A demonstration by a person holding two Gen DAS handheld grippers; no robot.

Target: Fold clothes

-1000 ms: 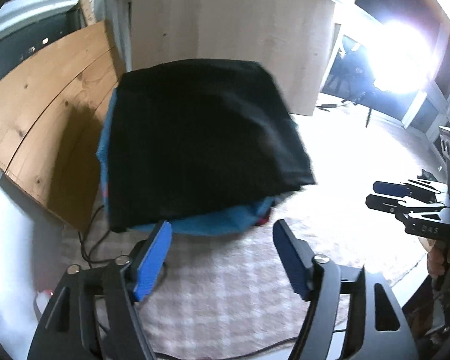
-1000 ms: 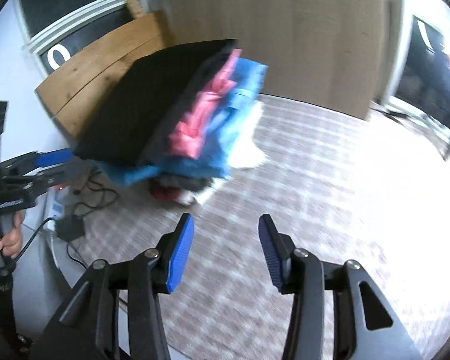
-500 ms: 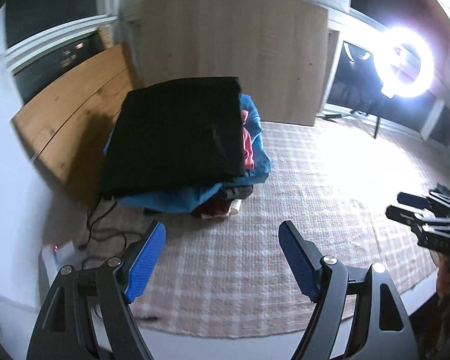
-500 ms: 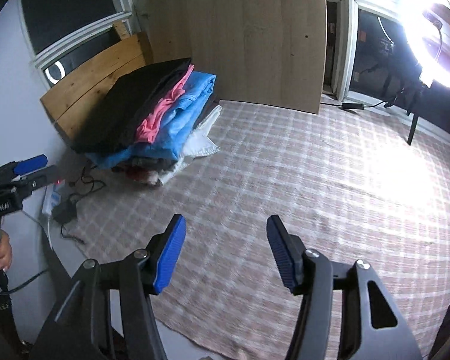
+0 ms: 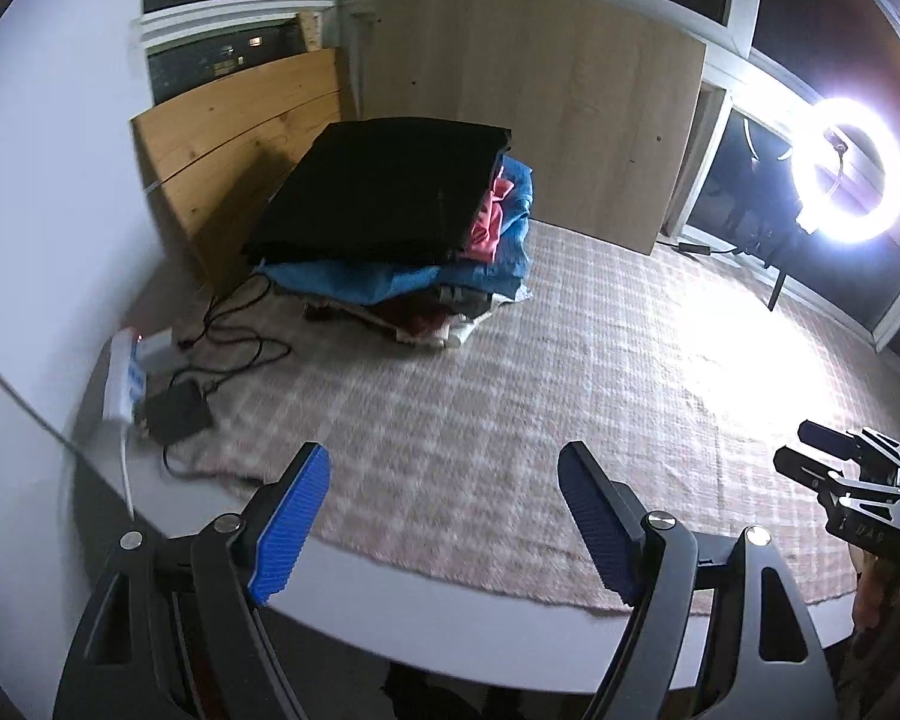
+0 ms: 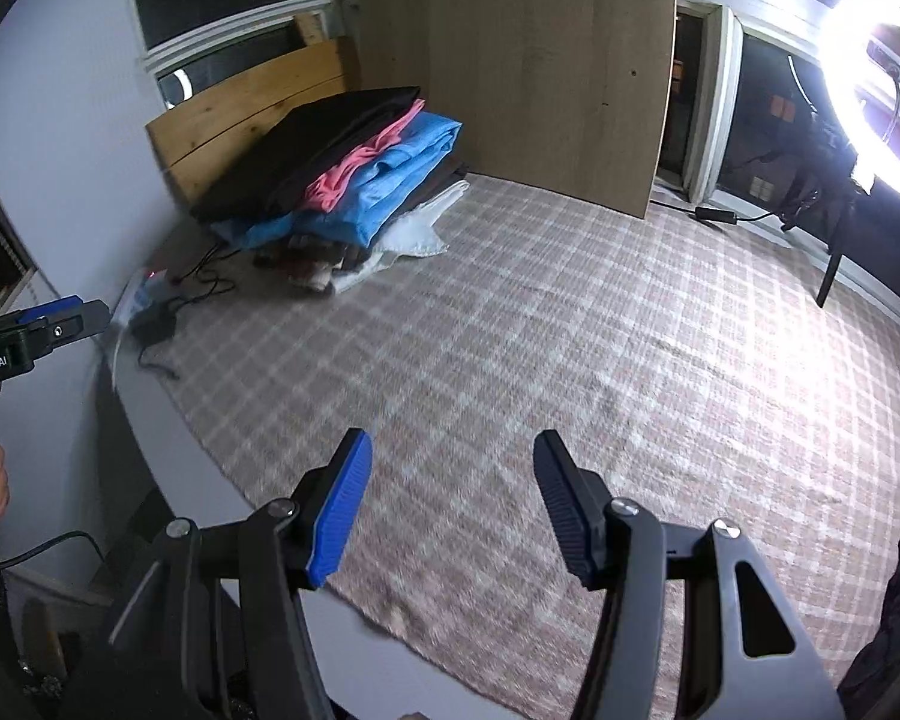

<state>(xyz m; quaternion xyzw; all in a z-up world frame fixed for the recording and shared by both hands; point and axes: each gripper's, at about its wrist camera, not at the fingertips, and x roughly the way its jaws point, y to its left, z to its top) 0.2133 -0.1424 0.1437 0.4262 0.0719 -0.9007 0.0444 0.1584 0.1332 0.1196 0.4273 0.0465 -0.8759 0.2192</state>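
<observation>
A stack of folded clothes (image 5: 402, 222) sits at the far left of the checked rug (image 5: 540, 372), with a black garment (image 5: 384, 186) on top, then pink, blue, dark and white layers. The stack also shows in the right wrist view (image 6: 342, 180). My left gripper (image 5: 444, 516) is open and empty, well back from the stack over the rug's near edge. My right gripper (image 6: 450, 504) is open and empty, also over the near edge. A dark cloth (image 6: 894, 618) lies at the right wrist view's lower right edge.
Wooden boards (image 5: 534, 102) lean on the wall behind the stack. A power strip (image 5: 123, 378), black adapter (image 5: 174, 411) and cables lie left of the rug. A bright ring light (image 5: 846, 171) stands at the right on a stand.
Both grippers have pulled back and away from the stack, which now looks smaller and farther. The black garment stays on top of the stack. Both grippers remain open.
</observation>
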